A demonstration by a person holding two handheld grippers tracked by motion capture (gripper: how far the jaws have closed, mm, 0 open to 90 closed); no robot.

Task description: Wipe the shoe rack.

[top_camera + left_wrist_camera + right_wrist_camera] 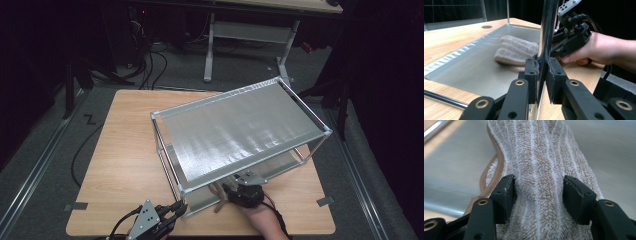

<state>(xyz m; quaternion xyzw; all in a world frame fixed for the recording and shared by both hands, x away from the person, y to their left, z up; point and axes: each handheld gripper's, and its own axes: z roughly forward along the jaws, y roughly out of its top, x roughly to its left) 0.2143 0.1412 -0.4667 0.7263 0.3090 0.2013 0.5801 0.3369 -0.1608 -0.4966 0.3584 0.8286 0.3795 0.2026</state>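
Towel [541,177], beige with pale stripes, lying bunched on the lower shelf [474,72] of the metal rack [240,130], just inside the rack's near corner post [546,37]. Right claw [538,195] reaching in under the rack's top shelf [240,125], jaws pinched into the terry pile on both sides, gripping the towel's folded end. Probably holding it low and level so the cloth slides along the lower shelf without catching the frame. Left claw [541,75] clamped tight on that corner post, seemingly steadying the rack against any push or pull. Rack itself sitting skewed on the wooden table [125,150], near corner towards the person. Hand [599,50] behind the right claw just beside the post. Watch for the towel's brown hem snagging on the rack's edge.
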